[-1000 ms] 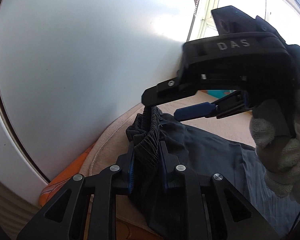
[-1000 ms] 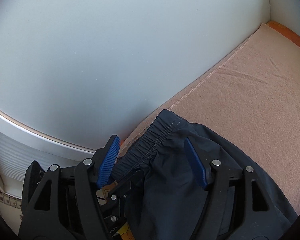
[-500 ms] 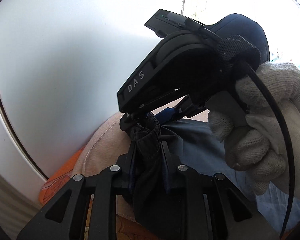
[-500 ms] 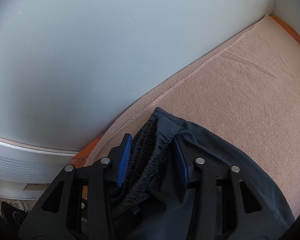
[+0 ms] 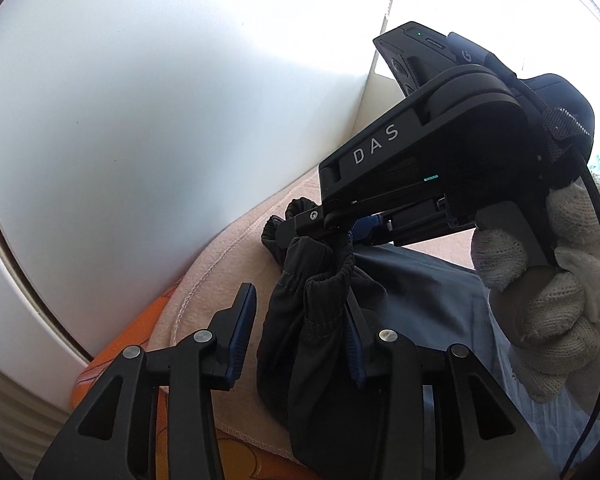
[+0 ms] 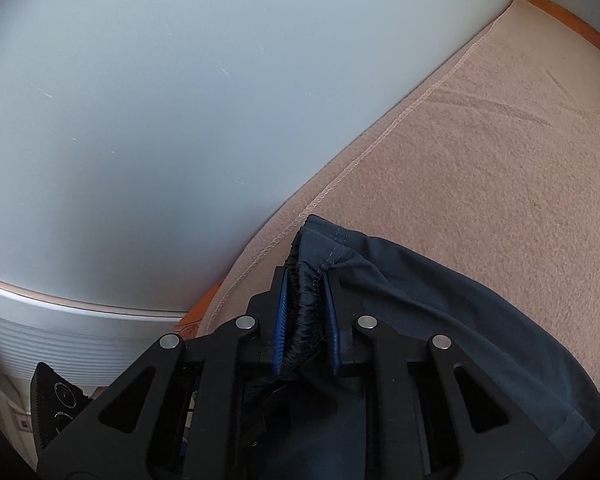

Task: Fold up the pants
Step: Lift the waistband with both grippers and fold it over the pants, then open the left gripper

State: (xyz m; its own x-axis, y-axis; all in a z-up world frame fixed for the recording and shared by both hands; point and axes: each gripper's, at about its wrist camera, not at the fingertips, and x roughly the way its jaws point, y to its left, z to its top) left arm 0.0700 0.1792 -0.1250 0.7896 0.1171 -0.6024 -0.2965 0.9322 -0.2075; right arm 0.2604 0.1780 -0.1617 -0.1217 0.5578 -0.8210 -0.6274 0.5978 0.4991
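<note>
Beige blanket (image 6: pixel 480 168): carries the dark pants (image 5: pixel 404 292), lower middle of frame, beside the white wall (image 6: pixel 160 100).
Risk: bunched waistband (image 6: pixel 306 300) may slip, undoing the fold.
Right hand-held gripper (image 6: pixel 305 320): angled down-left, clamped narrow on waistband.
Left hand-held gripper (image 5: pixel 300 332): spread wide, fabric between, ungripped.
</note>
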